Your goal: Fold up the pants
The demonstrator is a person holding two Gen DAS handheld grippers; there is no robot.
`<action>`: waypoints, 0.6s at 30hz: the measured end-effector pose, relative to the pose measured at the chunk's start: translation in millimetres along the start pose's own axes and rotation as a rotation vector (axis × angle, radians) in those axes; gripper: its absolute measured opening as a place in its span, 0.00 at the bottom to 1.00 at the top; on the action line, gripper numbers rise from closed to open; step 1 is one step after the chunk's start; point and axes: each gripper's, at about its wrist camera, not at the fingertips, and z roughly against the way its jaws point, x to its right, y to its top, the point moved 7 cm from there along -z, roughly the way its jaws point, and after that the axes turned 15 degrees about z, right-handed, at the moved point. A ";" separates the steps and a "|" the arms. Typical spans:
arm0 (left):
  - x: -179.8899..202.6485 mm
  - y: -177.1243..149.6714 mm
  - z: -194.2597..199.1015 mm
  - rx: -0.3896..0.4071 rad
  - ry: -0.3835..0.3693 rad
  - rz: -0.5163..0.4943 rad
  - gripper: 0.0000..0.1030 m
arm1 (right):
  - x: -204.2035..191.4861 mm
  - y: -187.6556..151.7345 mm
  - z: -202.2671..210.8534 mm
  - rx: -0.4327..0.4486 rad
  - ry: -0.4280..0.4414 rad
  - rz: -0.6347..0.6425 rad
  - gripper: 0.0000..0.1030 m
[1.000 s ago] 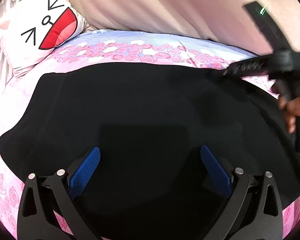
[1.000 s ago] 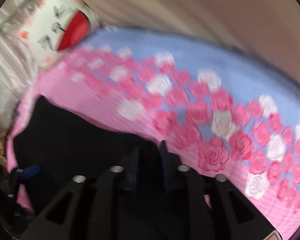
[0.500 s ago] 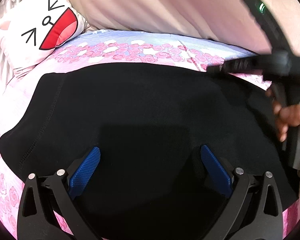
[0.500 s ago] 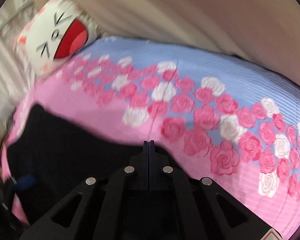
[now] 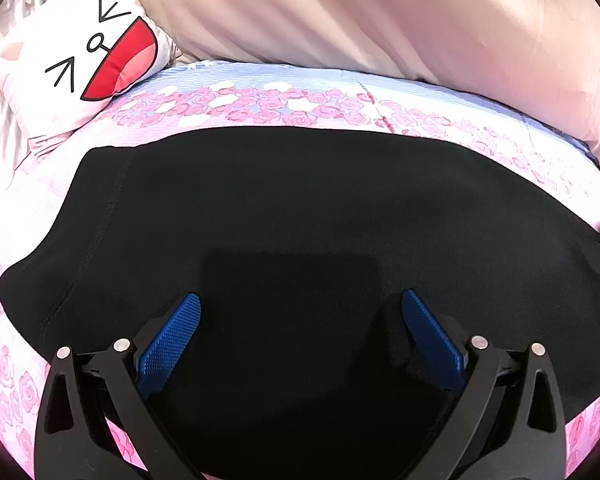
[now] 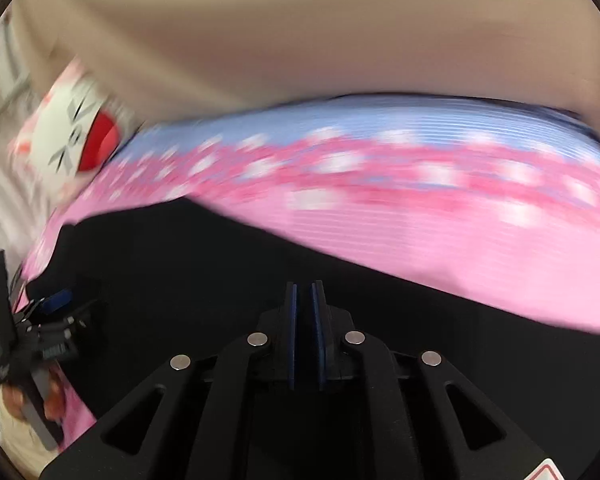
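Black pants [image 5: 300, 200] lie spread flat on the rose-print bedsheet [image 5: 280, 104], with a stitched hem at their left end. My left gripper [image 5: 300, 298] hovers low over their near part, open wide, its blue pads [image 5: 172, 340] empty. In the blurred right wrist view the pants [image 6: 220, 264] fill the lower half. My right gripper [image 6: 304, 286] is above them with its jaws opening. Only a thin slit shows between the pads and I see no cloth in it. The left gripper [image 6: 56, 300] and the hand holding it show at the left edge.
A white cartoon-face pillow [image 5: 80, 60] leans at the back left of the bed, also in the right wrist view [image 6: 72, 140]. A beige satin quilt [image 5: 380, 20] is piled along the far side. Pink sheet shows beyond the pants' far edge.
The right gripper and its hand have swung away from the pants' far right edge and out of the left wrist view. Its pads, pressed together before, now stand slightly apart. The left gripper kept still.
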 end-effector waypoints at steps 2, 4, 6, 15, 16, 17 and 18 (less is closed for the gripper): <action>-1.8 1.5 3.6 0.021 0.008 0.005 0.95 | 57.1 -30.2 43.8 0.025 -0.102 -0.107 0.27; -3.6 3.1 6.3 0.043 0.034 0.005 0.95 | 120.2 -70.7 91.6 0.045 -0.262 -0.216 0.44; -3.6 3.1 11.7 0.071 0.077 -0.003 0.95 | 174.7 -114.9 135.5 0.054 -0.407 -0.322 0.46; 49.2 -17.5 49.3 0.091 0.088 -0.053 0.95 | 309.4 -241.3 215.2 0.060 -0.546 -0.657 0.51; 55.5 -18.6 51.3 0.084 0.077 -0.056 0.95 | 312.7 -243.8 210.5 0.075 -0.508 -0.674 0.53; 63.7 -20.8 53.9 0.074 0.059 -0.062 0.95 | 308.5 -241.3 202.5 0.085 -0.478 -0.685 0.56; 72.9 -23.4 56.7 0.064 0.043 -0.074 0.95 | 304.3 -238.5 193.0 0.094 -0.445 -0.696 0.59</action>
